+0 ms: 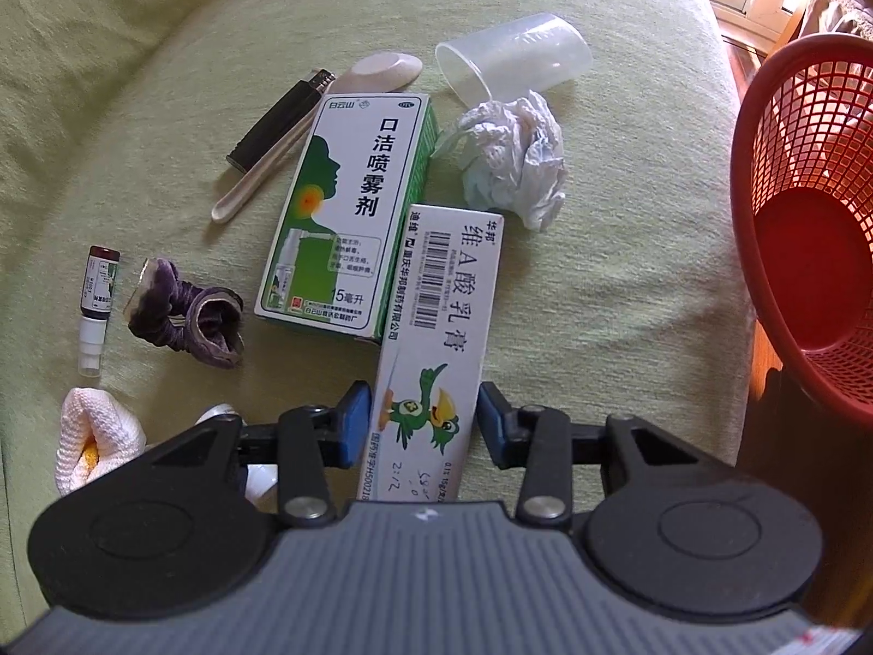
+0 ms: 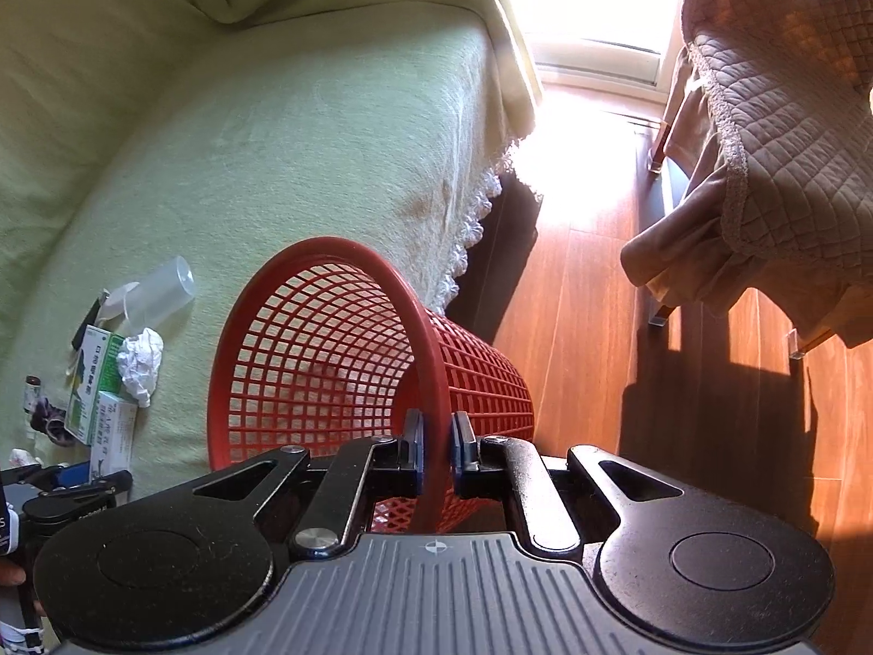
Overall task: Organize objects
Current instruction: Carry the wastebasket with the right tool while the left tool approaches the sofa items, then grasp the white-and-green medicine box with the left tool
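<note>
A white ointment box (image 1: 442,295) with a green bird lies on the green cover (image 1: 600,327). My left gripper (image 1: 425,426) is shut on its near end, a blue pad against each long side. Next to it lie a green-and-white spray box (image 1: 349,218), a crumpled tissue (image 1: 518,164), a clear plastic cup (image 1: 513,54) on its side, a black lighter (image 1: 278,120) and a pale spoon (image 1: 387,71). My right gripper (image 2: 436,453) is shut on the rim of the red mesh basket (image 2: 425,327), which hangs tilted at the cover's edge, its mouth toward the objects.
At the left lie a small spray bottle (image 1: 98,305), a purple scrunchie (image 1: 185,316) and a white knit cloth (image 1: 93,436). The wooden floor (image 2: 589,300) and a quilted brown cover (image 2: 775,136) are on the right. A bright window (image 2: 595,16) is behind.
</note>
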Demonstrator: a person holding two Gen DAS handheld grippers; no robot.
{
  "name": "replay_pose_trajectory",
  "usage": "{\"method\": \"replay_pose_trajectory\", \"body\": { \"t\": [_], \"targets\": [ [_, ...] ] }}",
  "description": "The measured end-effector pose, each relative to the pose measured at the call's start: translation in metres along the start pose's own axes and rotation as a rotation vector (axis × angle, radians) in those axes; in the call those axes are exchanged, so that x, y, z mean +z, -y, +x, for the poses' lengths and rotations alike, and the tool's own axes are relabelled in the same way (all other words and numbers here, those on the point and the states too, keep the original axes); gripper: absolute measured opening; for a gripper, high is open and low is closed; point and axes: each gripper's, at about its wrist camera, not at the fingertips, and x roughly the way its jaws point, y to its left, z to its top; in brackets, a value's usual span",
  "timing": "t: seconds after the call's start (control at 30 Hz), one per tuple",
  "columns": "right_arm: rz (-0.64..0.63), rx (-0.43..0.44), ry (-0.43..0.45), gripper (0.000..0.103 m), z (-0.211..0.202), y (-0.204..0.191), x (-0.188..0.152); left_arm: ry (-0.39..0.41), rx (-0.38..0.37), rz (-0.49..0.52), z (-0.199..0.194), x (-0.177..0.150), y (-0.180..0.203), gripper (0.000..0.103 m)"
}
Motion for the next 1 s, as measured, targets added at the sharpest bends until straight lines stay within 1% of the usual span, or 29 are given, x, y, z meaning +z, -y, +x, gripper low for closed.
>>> {"method": "replay_pose_trajectory", "body": {
  "t": [0.13,0.33,0.57,0.67,1.0],
  "targets": [
    [-0.033,-0.030,0.004,0.006,0.000,-0.010,0.006,0.008,0.017,0.002,-0.001,0.000,0.005,0.036],
    [-0.083,-0.075,-0.023,0.006,0.006,-0.017,0.010,0.011,0.036,0.006,-0.002,-0.001,0.009,0.035],
    [-0.068,-0.061,-0.019,0.006,0.004,-0.016,0.010,0.019,0.030,-0.001,-0.007,0.000,0.010,0.034],
    [-0.056,-0.054,-0.022,0.006,0.004,-0.014,0.011,0.022,0.017,-0.014,-0.013,-0.001,0.008,0.034],
    [-0.037,-0.041,-0.026,0.006,0.002,-0.014,0.011,0.039,-0.032,-0.114,-0.037,-0.009,-0.004,0.033]
  ]
}}
